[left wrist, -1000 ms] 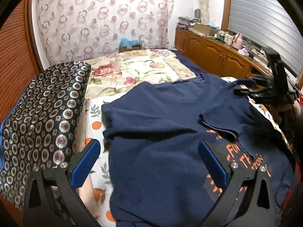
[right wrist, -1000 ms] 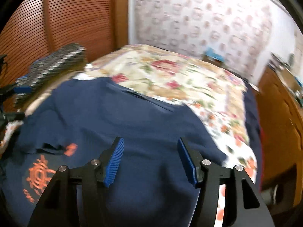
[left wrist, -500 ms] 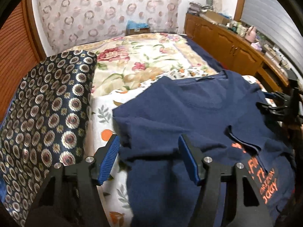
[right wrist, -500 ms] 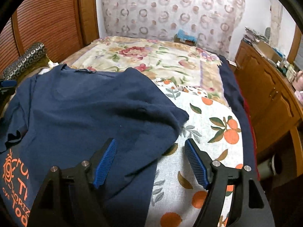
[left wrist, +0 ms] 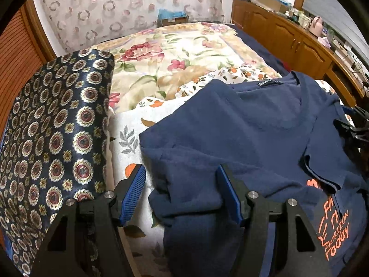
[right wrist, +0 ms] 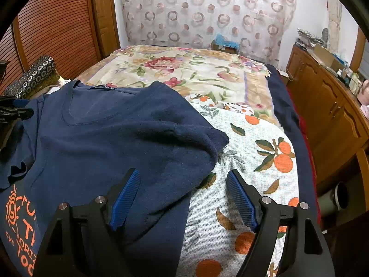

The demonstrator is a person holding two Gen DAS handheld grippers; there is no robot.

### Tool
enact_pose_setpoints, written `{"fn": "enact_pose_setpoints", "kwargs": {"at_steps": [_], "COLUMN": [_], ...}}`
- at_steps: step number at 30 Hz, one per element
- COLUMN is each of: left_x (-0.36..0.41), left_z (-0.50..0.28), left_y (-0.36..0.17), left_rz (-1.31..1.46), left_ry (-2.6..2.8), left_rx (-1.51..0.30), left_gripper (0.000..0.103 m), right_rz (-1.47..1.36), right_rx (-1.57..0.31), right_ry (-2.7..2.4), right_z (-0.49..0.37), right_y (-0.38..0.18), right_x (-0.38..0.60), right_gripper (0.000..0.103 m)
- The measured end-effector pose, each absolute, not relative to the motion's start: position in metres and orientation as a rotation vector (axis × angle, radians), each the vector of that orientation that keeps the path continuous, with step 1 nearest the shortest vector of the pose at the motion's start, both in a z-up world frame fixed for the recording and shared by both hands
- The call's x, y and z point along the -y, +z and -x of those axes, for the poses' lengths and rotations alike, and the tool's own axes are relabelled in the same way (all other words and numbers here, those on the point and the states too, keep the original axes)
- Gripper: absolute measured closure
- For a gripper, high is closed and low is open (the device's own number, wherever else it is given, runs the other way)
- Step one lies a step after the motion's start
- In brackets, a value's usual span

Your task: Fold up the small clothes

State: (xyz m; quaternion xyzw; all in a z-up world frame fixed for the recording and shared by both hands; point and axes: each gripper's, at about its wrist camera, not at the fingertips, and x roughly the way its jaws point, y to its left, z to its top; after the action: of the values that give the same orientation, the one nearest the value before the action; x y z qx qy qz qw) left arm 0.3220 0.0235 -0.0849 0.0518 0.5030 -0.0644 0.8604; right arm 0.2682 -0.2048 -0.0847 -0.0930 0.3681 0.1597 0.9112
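The left claw [left wrist: 182,194] hangs over the shirt's [left wrist: 242,133] near left edge with its jaws apart after narrowing a moment ago; a rumpled fold of navy cloth lies between the blue pads [left wrist: 132,192] but neither pad presses on it. The right claw [right wrist: 182,196] stands open and has just been widening, one pad over the shirt's right edge, the other over the orange-print sheet [right wrist: 253,161], nothing gripped. The shirt lies flat across the bed [left wrist: 265,53], neckline toward the far end, its sleeve [right wrist: 196,136] spread onto the sheet, orange lettering [left wrist: 334,228] at the near hem. Just left of the left claw a dark patterned cushion [left wrist: 53,133] crowds the shirt's edge, leaving a narrow strip of sheet between. Beyond the shirt lies a floral blanket [left wrist: 175,62], then a circle-print curtain [right wrist: 207,11]. A wooden cabinet [right wrist: 332,115] with clutter on top runs along the right side of the bed.
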Motion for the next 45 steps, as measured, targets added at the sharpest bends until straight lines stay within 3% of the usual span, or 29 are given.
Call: {"fn": "enact_pose_setpoints", "kwargs": {"at_steps": [6, 7, 8, 11, 23, 25, 28, 29, 31, 32, 33, 45], "left_x": [-0.018, -0.018, -0.019, -0.025, -0.022, -0.022, -0.023, -0.023, -0.025, -0.026, -0.027, -0.041], "left_z": [-0.327, -0.328, -0.328, -0.324, -0.271, -0.261, -0.248, -0.243, -0.236, -0.230, -0.222, -0.109], "left_y": [-0.096, -0.095, -0.094, -0.090, -0.029, -0.025, -0.020, -0.019, -0.016, -0.014, -0.011, 0.021], "left_rz": [-0.159, -0.153, -0.136, -0.098, -0.049, -0.044, -0.035, -0.030, -0.020, -0.014, -0.008, 0.000], "left_ry": [-0.151, -0.159, -0.178, -0.200, -0.282, -0.288, -0.305, -0.311, -0.317, -0.323, -0.330, -0.360], "left_rx": [-1.100, -1.095, -1.097, -1.082, -0.851, -0.829, -0.796, -0.788, -0.778, -0.767, -0.759, -0.618], "left_gripper": [0.038, 0.046, 0.073, 0.095, 0.098, 0.098, 0.098, 0.098, 0.098, 0.098, 0.098, 0.098], "right_rz": [0.192, 0.192, 0.192, 0.191, 0.184, 0.176, 0.166, 0.167, 0.168, 0.168, 0.188, 0.124], "right_rx": [-0.758, -0.758, -0.758, -0.758, -0.770, -0.781, -0.787, -0.786, -0.782, -0.790, -0.775, -0.491], "right_ry": [0.328, 0.328, 0.328, 0.326, 0.340, 0.336, 0.331, 0.336, 0.367, 0.396, 0.398, 0.382], "right_z": [-0.268, -0.268, -0.268, -0.268, -0.274, -0.280, -0.290, -0.292, -0.293, -0.291, -0.286, -0.141], "right_y": [-0.085, -0.085, -0.085, -0.085, -0.084, -0.083, -0.082, -0.082, -0.081, -0.080, -0.078, -0.035], "right_x": [0.205, 0.205, 0.205, 0.205, 0.209, 0.210, 0.210, 0.208, 0.203, 0.199, 0.195, 0.233], "right_gripper": [0.023, 0.023, 0.023, 0.023, 0.023, 0.027, 0.035, 0.042, 0.066, 0.088, 0.094, 0.095]}}
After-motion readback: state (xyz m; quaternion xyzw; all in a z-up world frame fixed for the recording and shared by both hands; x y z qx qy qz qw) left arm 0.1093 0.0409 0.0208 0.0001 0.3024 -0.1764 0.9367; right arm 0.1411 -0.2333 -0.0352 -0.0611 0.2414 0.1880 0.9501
